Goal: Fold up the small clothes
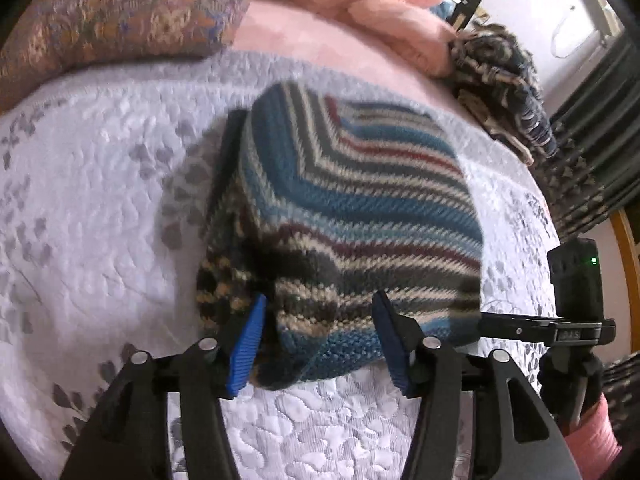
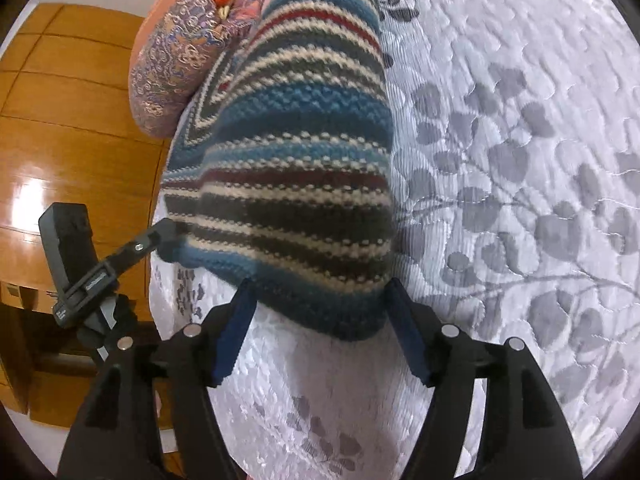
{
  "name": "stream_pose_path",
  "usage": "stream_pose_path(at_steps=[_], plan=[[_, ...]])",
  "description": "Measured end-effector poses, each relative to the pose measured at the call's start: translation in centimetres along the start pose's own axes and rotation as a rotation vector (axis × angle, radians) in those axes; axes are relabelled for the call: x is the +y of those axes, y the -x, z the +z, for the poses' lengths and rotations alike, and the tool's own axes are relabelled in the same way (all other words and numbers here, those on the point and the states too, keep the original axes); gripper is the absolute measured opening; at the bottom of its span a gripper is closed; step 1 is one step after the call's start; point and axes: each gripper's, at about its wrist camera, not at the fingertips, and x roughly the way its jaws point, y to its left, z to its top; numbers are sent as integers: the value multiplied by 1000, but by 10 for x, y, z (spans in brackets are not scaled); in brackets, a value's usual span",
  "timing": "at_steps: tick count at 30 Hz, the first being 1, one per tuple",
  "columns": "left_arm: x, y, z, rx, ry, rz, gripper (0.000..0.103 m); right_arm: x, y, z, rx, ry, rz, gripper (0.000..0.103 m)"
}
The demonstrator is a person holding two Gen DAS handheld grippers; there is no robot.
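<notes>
Striped knit garment (image 1: 352, 216) lengthwise away

We see left wrist view close above bedspread (image 1: 100, 200), facing toward pillows at bed's far edge. Right wrist view sits low at bedspread's near edge, looking along it. Both views share striped knit garment (image 1: 360, 208), seen from opposite ends.

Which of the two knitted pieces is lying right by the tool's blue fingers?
The blue-striped knit, spread between the left hand-held gripper fingers; the darker knit pile sits far back.
</notes>
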Motion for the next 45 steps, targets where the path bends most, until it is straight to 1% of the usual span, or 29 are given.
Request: stream_pose_path(at_steps=[1, 2, 4, 5, 6, 7, 9, 10, 12, 14, 16, 19, 23, 27, 29, 31, 32, 33, 34, 36, 37, 38, 39, 40, 41, 43, 45], plan=[[4, -6, 0, 15, 14, 8, 16, 3, -8, 4, 10, -6, -5, 62], [9, -11, 0, 30, 35, -2, 13, 3, -14, 6, 22, -10, -12, 58], [19, -12, 0, 30, 77, -21, 11, 4, -19, 7, 31, -7, -19, 46], [23, -9, 0, 23, 90, -30, 11, 5, -19, 8, 31, -8, -17, 42], [26, -3, 1, 8, 98, -39, 11, 6, -16, 8, 27, -5, -8, 35], [29, 6, 1, -14, 93, -49, 11, 6, -13, 8, 22, -4, 3, 30], [31, 17, 1, -37, 70, -53, 10, 5, -2, 6, 11, -2, 31, 28], [33, 21, 1, -35, 61, -62, 10, 7, 1, 5, 6, 1, 40, 27], [35, 22, 2, -32, 52, -55, 10, 10, 5, 3, 0, 14, 38, 27], [38, 18, 1, -18, 42, -48, 11, 8, 7, -1, 0, 25, 23, 26], [41, 8, 1, 5, 31, -36, 11, 8, 1, -2, 3, 35, -9, 26], [47, -9, -6, 28, 30, -22, 11, 6, -9, -3, 12, 33, -35, 26], [52, -20, -10, 21, 46, -37, 11, 0, -17, -5, 14, 42, -62, 26], [49, -25, -12, 13, 41, -28, 11, -1, -26, -3, 16, 36, -59, 26], [47, -26, -13, 9, 36, -19, 12, -5, -28, -4, 16, 30, -54, 27], [49, -24, -13, 8, 55, -27, 13, -3, -28, -3, 20, 26, -56, 28], [50, -22, -13, 12, 64, -35, 14, -1, -25, -3, 22, 33, -61, 29], [50, -19, -12, 16, 69, -41, 15, 0, -23, -2, 27, 41, -68, 33], [50, -14, -12, 19, 75, -55, 20, 4, -18, -1, 31, 49, -79, 42], [49, -2, -11, 16, 74, -61, 33, 13, -7, 4, 23, 73, -89, 50], [48, 8, -10, 6, 66, -28, 49, 20, 3, 6, 3, 104, -96, 54], [48, 16, -8, -12, 56, -18, 53, 23, 9, 7, -7, 116, -97, 59], [48, 24, -5, -30, 47, -28, 53, 26, 15, 10, -21, 125, -97, 67], [48, 31, 1, -44, 46, -50, 54, 28, 22, 15, -36, 132, -98, 67], [48, 35, 8, -57, 50, -56, 55, 30, 26, 22, -45, 138, -102, 67], [47, 35, 30, -81, 59, -40, 56, 34, 30, 38, -63, 140, -112, 67], [47, 23, 51, -75, 80, -39, 58, 35, 29, 53, -69, 132, -107, 67]])
